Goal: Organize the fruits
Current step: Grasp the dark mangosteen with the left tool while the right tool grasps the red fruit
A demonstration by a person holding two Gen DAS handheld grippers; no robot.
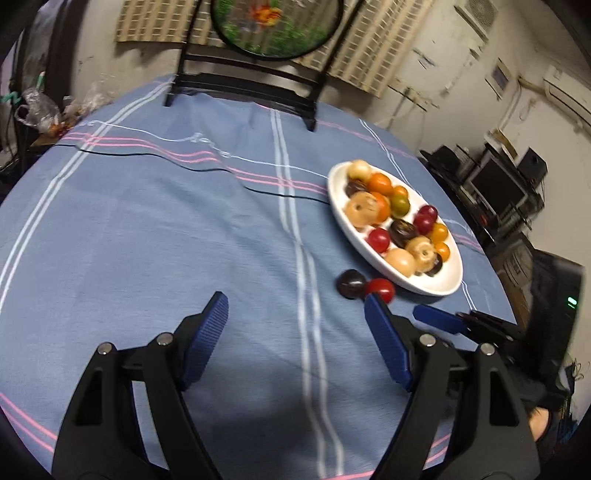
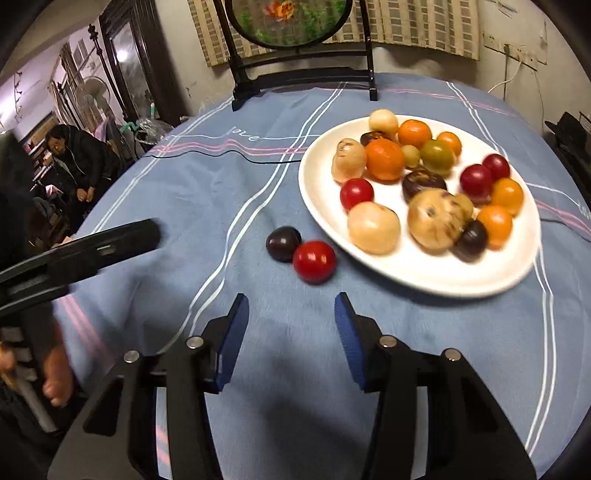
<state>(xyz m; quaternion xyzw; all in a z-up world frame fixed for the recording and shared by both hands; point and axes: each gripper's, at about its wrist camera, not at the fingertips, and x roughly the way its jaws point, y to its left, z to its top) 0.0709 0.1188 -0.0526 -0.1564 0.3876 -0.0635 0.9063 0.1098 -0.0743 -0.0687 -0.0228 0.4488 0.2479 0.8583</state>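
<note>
A white oval plate point(image 2: 388, 269) holds several small fruits: red, orange, tan, dark purple and green. It also shows in the left wrist view point(image 1: 436, 286). A dark purple fruit point(image 2: 283, 243) and a red fruit point(image 2: 314, 261) lie touching on the cloth just left of the plate; they also show in the left wrist view, purple point(image 1: 350, 283) and red point(image 1: 382, 288). My right gripper point(image 2: 291, 304) is open and empty, just short of these two fruits. My left gripper point(image 1: 295, 302) is open and empty over the cloth, left of them.
The round table has a blue striped cloth point(image 1: 166, 229). A black stand with a round painted panel point(image 2: 291, 22) stands at the far edge. A thin black cable point(image 1: 184, 162) crosses the cloth. A person point(image 2: 77, 158) sits beyond the table's left side.
</note>
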